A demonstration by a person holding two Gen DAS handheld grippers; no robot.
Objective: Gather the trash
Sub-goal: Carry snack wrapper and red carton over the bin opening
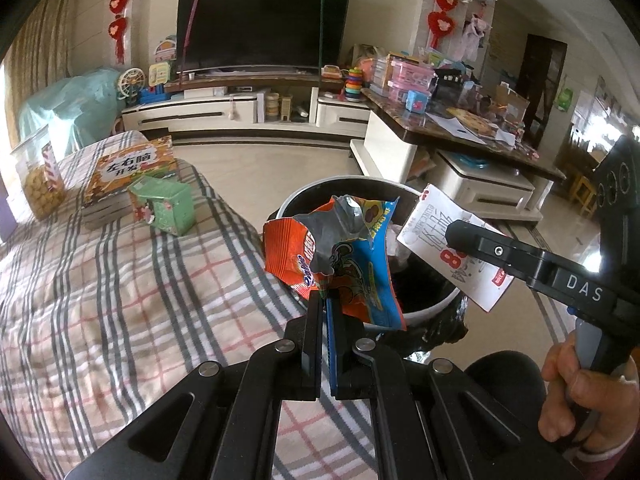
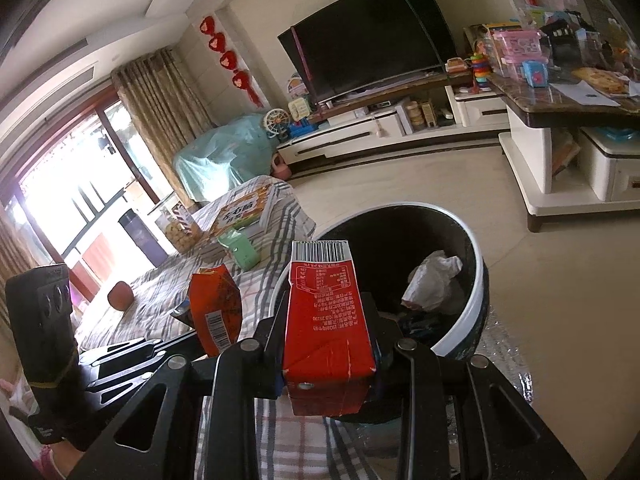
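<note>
My left gripper (image 1: pixel 330 304) is shut on a torn orange and blue snack wrapper (image 1: pixel 340 252), held at the near rim of the round trash bin (image 1: pixel 428 312). The wrapper also shows in the right wrist view (image 2: pixel 216 308). My right gripper (image 2: pixel 326 312) is shut on a red and white drink carton (image 2: pixel 324 320), held above the bin's near rim (image 2: pixel 476 296). In the left wrist view the carton (image 1: pixel 440 240) hangs over the bin's right side. White crumpled paper (image 2: pixel 436 280) lies inside the bin.
A plaid-covered table (image 1: pixel 120 300) lies left of the bin, with a green box (image 1: pixel 168 208), a stack of books (image 1: pixel 128 176) and a cookie jar (image 1: pixel 38 180). A cluttered coffee table (image 1: pixel 460 132) and TV stand (image 1: pixel 248 108) stand beyond, across bare floor.
</note>
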